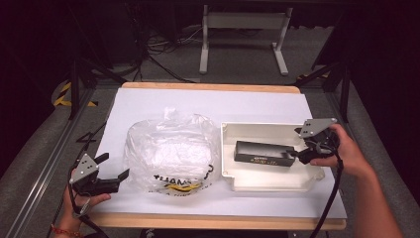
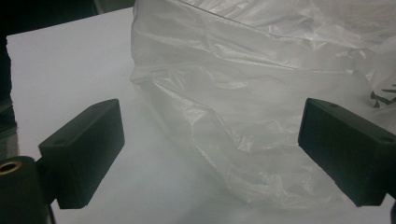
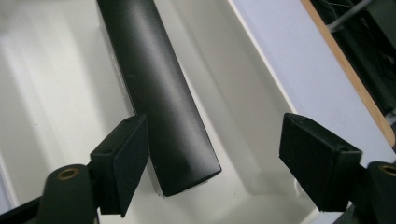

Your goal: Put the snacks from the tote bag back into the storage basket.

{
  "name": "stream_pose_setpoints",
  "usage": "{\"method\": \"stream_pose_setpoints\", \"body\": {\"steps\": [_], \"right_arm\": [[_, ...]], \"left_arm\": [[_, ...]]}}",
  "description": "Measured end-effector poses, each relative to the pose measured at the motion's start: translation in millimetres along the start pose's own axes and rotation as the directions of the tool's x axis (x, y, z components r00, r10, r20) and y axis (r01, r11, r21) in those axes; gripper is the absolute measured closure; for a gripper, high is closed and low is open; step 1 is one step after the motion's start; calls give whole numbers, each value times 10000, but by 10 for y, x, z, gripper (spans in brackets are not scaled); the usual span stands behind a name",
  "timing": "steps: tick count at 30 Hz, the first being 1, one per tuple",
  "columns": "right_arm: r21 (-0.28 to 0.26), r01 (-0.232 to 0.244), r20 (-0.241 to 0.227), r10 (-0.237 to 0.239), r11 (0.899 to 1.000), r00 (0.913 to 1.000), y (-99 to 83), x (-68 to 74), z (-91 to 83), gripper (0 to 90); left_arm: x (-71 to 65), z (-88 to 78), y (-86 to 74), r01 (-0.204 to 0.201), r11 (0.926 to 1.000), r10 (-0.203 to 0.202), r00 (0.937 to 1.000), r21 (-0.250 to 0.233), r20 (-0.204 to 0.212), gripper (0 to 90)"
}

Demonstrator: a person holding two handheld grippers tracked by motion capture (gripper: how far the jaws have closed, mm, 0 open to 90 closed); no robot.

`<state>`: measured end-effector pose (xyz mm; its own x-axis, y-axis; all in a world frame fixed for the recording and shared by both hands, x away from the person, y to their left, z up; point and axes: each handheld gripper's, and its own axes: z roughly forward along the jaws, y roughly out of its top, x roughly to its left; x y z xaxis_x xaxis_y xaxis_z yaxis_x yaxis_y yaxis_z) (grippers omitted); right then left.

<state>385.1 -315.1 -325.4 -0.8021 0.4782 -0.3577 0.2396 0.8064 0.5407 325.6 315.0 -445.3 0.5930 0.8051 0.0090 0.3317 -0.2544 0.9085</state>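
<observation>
Near the bench's front left corner my left claw [image 1: 113, 166] hangs released beside the plastic bag [image 1: 171, 154]. Toward the right edge, the black box [image 1: 262, 153] lies in the white tray [image 1: 270, 182]; my right claw [image 3: 212, 158] stands released around its end.

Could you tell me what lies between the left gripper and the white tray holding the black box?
The crumpled clear plastic bag lies between the left gripper and the white tray, resting on the white table cover, as the high view shows.
</observation>
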Motion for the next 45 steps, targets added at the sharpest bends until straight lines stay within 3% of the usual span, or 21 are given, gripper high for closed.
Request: {"method": "stream_pose_setpoints", "body": {"steps": [6,12,13,17,28,37,39,42,45], "right_arm": [[-321,-672,621,690,9972,9957,-92,-7,-80,158],[-431,-1133,891,1168,9926,9891,-150,6,-107,121],[-468,-1427,1080,1470,9887,9832,-181,9,-115,113],[-585,-1812,1213,1872,9817,9748,-243,41,-122,105],[-700,-2055,1690,2146,9762,9620,-410,249,-148,78],[-1143,-2604,1715,2772,9587,9454,-604,364,-181,69],[-1511,-2840,1897,3097,9468,9317,-711,424,-185,69],[-1721,-2910,1991,3226,9411,9254,-795,459,-166,68],[-1990,-3189,2083,3580,9267,9102,-928,518,-143,65]], "left_arm": [[-21,20,2,-123,9999,123,9999,104,20,79],[-30,22,0,-169,9998,169,9999,120,9,79],[-29,21,-2,-160,9998,160,9999,124,19,79],[-26,18,-8,-158,9997,157,9999,161,47,79],[-30,16,-4,-178,9997,178,9998,178,0,79],[-29,11,-10,-199,9996,199,9998,197,1,79],[-29,10,-9,-186,9997,185,9998,181,26,79],[-32,13,-8,-218,9996,218,9998,184,14,79],[-38,8,-7,-240,9995,240,9997,189,6,79]]}}
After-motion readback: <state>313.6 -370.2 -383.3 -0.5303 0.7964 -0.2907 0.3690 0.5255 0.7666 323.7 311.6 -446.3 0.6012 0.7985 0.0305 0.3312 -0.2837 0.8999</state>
